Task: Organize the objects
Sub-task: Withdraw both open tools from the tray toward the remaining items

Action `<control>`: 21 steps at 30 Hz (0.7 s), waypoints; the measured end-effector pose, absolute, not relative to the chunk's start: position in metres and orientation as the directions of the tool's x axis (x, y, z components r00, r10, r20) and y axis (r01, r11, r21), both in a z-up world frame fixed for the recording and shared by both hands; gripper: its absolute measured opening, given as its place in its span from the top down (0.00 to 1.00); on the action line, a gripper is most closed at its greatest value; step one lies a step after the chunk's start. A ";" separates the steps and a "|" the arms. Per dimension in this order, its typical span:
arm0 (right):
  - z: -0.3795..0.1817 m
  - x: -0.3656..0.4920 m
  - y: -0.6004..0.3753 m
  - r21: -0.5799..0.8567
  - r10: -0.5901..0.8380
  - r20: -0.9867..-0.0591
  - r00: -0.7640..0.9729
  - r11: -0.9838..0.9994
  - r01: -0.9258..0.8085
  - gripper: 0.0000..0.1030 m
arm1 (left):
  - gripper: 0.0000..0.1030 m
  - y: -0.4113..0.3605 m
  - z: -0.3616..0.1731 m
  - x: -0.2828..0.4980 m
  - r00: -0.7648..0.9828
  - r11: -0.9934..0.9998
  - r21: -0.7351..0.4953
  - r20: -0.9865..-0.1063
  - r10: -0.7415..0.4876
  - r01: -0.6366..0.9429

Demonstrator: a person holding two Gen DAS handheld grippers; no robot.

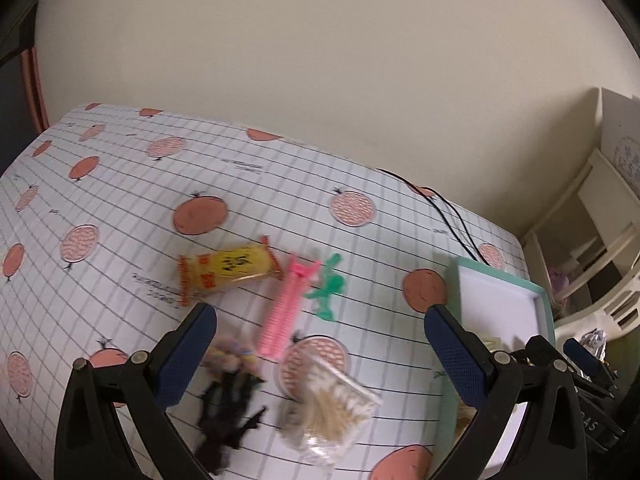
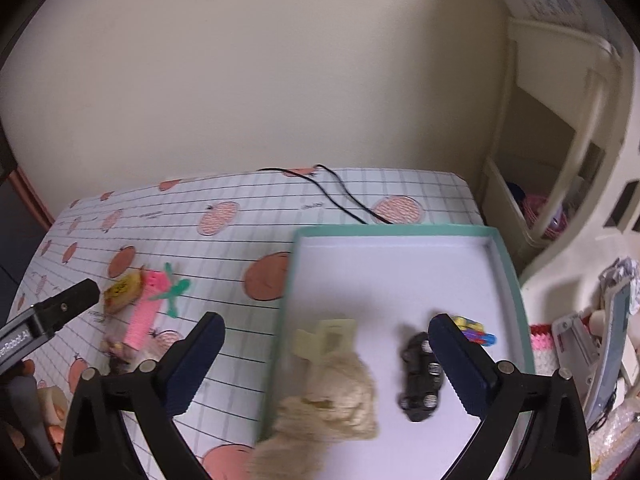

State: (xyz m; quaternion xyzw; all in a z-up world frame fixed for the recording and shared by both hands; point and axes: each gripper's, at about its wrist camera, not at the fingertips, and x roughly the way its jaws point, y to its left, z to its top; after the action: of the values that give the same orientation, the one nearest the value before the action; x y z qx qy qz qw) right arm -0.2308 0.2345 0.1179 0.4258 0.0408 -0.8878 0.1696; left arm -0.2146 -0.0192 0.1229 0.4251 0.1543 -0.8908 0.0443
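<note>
A: Left gripper (image 1: 320,332)?
B: Jaws wide, empty, over the table (image 1: 120,208). Pink comb (image 1: 282,312) at 12 o'clock, cotton swabs (image 1: 332,408) at 6.

A: Right gripper (image 2: 326,340)?
B: Wide, empty, above the tray (image 2: 392,264); toy car (image 2: 420,376) at 4 o'clock, tan cloth (image 2: 340,396) at 6.

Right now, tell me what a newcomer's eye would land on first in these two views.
The grid tablecloth printed with orange fruit dominates. On it lies a loose cluster: a yellow snack packet, a pink ribbed comb-like clip, a green plastic figure, a clear bag of cotton swabs and something black and blurred. To the right, the shallow teal-rimmed white tray holds a black toy car and a fluffy beige bundle.
</note>
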 end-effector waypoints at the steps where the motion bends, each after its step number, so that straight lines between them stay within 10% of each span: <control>1: 0.119 -0.229 0.228 0.073 -0.272 -0.770 -0.577 -0.936 0.344 0.00 | 0.00 -0.023 0.123 -0.214 -0.635 -0.948 -0.237 -0.771 0.049 0.214; 21: 0.120 -0.196 0.152 0.073 -0.348 -0.789 -0.507 -0.871 0.485 0.00 | 0.00 -0.079 0.119 -0.187 -0.593 -0.944 -0.220 -0.805 0.033 0.246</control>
State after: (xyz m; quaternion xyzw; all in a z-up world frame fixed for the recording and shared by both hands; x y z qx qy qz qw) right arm -0.1957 0.1517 0.1205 0.4343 0.0789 -0.8643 0.2410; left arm -0.1871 -0.0792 0.1195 0.4471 0.1561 -0.8787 0.0606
